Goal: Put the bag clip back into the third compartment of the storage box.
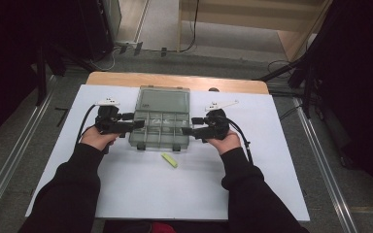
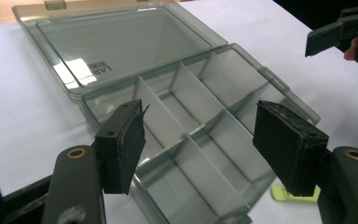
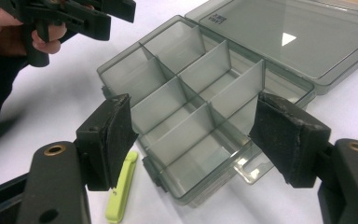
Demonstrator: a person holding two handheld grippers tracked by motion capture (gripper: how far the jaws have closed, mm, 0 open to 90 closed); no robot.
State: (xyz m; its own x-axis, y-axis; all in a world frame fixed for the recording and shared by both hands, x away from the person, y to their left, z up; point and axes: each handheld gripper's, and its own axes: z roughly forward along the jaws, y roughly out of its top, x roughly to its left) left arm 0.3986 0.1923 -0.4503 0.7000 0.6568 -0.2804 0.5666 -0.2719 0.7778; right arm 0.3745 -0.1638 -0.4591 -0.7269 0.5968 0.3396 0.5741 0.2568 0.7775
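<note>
A smoky clear plastic compartment box [image 1: 159, 130] lies open in the middle of the white board, its lid [image 1: 163, 100] folded back flat. The compartments [image 2: 186, 98] look empty. My left gripper [image 1: 135, 121] is open at the box's left side, and the box shows between its jaws [image 2: 205, 144]. At the box's right side my right gripper [image 1: 188, 127] is open too, its jaws [image 3: 193, 135] spread on either side of the box's near corner [image 3: 182, 98]. A small yellow-green clip [image 1: 169, 160] lies on the board just in front of the box.
The white board [image 1: 141, 194] covers a wooden table whose far edge [image 1: 175, 80] shows behind the lid. Metal rails and cables run along the floor on both sides. In the right gripper view the clip [image 3: 121, 191] lies by my left-hand jaw.
</note>
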